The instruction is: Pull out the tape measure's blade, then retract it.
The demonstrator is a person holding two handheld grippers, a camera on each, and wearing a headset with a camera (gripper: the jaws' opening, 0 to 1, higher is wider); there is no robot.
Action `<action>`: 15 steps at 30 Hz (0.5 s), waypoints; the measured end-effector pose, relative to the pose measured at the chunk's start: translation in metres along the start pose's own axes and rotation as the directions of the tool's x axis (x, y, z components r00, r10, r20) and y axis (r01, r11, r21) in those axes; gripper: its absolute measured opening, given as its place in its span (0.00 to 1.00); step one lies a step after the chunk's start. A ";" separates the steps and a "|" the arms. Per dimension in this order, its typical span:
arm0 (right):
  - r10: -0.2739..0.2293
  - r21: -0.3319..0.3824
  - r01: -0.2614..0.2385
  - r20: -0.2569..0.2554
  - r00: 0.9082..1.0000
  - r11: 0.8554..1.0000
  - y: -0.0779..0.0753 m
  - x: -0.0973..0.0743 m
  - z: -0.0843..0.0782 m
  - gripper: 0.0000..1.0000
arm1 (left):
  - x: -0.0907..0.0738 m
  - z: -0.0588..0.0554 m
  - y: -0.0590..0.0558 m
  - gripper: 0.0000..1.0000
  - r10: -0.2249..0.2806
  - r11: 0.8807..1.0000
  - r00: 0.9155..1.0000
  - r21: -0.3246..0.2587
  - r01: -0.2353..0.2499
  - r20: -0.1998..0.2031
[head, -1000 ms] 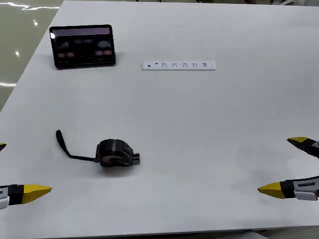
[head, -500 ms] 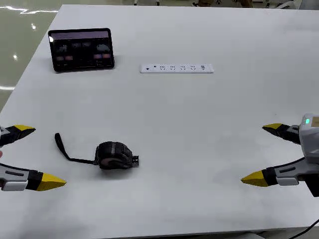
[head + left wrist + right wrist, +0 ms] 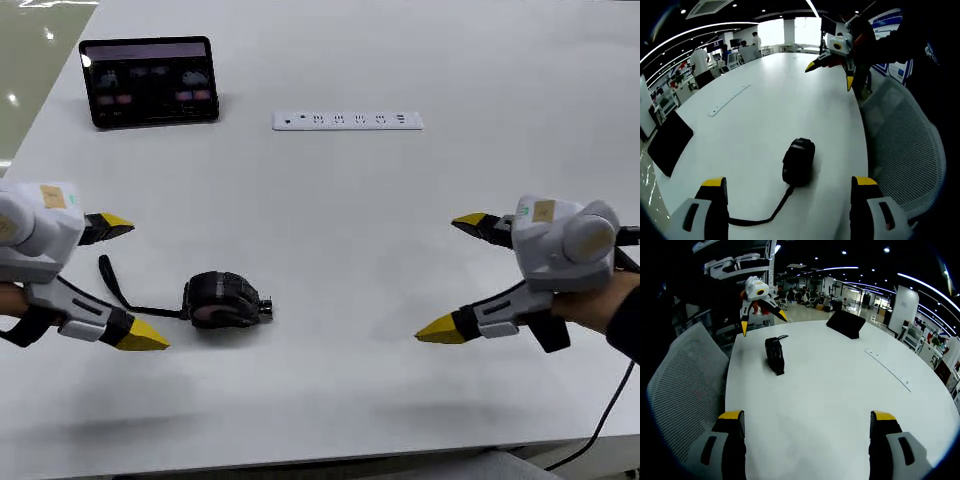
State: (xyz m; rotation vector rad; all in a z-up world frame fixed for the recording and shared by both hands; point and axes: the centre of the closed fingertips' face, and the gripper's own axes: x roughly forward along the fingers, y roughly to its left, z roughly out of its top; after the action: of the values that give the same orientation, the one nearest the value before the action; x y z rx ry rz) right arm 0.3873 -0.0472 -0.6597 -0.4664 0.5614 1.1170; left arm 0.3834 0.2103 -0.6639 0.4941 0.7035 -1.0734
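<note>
Head view. The white table (image 3: pixel 340 220) carries three items. The tape measure (image 3: pixel 222 300) lies on its side at about 8 o'clock from the table's middle, black case, blade fully inside; the small hook end faces 3 o'clock. Its black wrist strap (image 3: pixel 112 282) trails off the case toward 9 o'clock and curls up toward 11.

The left gripper (image 3: pixel 148 287) sits at 9 o'clock of the case, jaws spread wide, yellow tips apart and holding nothing. The strap lies between the two tips; the case is just beyond them, not touched.

The right gripper (image 3: pixel 438 278) is at 3 o'clock of the tape measure, well apart from it, jaws likewise wide and empty, tips pointing toward 9 o'clock. A hand shows behind each tool body.

A dark tablet (image 3: pixel 150 80) stands propped at 11 o'clock on the table. A white power strip (image 3: pixel 347 121) lies flat at 12 o'clock.

Left gripper view: the case lies straight ahead between the jaws, strap running back toward the near side. A mesh chair (image 3: pixel 905 145) stands at 3 o'clock, beside the table edge.

Right gripper view: the tape measure lies far off at 11 o'clock.
</note>
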 end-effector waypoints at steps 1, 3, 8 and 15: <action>0.011 -0.010 -0.011 0.009 1.000 1.000 0.001 0.007 0.005 1.00 | 0.005 0.002 -0.001 0.98 -0.017 1.000 1.000 -0.002 0.017 -0.007; 0.024 -0.022 -0.023 0.017 1.000 0.999 0.004 0.019 0.012 1.00 | 0.013 0.005 0.000 0.96 -0.030 1.000 0.999 0.007 0.030 -0.023; 0.061 -0.070 -0.059 0.029 0.998 0.996 0.012 0.051 0.028 1.00 | 0.029 0.007 -0.003 0.82 -0.067 0.996 0.996 0.056 0.070 -0.067; 0.161 -0.152 -0.158 0.004 0.987 0.976 0.038 0.093 0.041 0.94 | 0.053 0.005 -0.010 0.65 -0.113 0.985 0.983 0.116 0.130 -0.143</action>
State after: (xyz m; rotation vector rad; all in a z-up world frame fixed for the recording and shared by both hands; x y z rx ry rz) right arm 0.3906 0.0569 -0.6893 -0.5509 0.5083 1.3223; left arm 0.3910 0.1698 -0.6989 0.6430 0.7971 -1.2119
